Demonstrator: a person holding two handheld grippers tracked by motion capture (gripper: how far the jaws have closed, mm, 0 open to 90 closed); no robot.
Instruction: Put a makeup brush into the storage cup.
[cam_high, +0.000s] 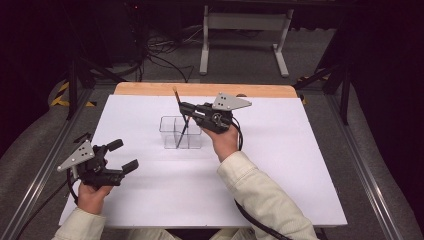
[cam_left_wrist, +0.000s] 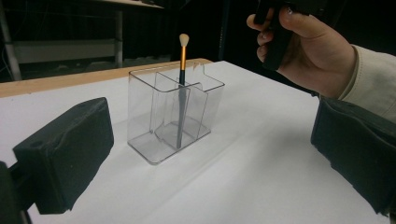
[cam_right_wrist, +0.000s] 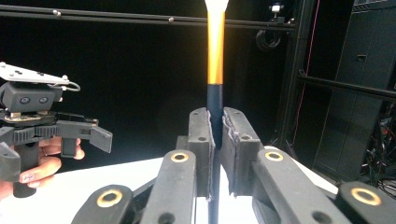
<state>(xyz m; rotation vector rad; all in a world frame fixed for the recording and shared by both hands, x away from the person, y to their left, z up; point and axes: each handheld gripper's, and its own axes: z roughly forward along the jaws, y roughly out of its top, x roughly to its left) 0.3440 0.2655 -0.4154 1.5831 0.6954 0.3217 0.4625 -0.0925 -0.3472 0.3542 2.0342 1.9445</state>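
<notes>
Makeup brush (cam_left_wrist: 181, 98) stands nearly upright in the clear organizer (cam_high: 181, 133) at the table's middle, its handle end down in a central compartment and its bristles up. Left gripper (cam_high: 121, 155) rests well apart at the near left, jaws wide and empty. Right gripper (cam_high: 186, 108) is clamped on the brush's dark handle, so release falls to the right hand.

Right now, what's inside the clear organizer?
The clear organizer holds one makeup brush, handle down in a middle compartment, bristles sticking up above the rim. The right claw is shut on its handle. The other compartments look empty through the walls.
</notes>
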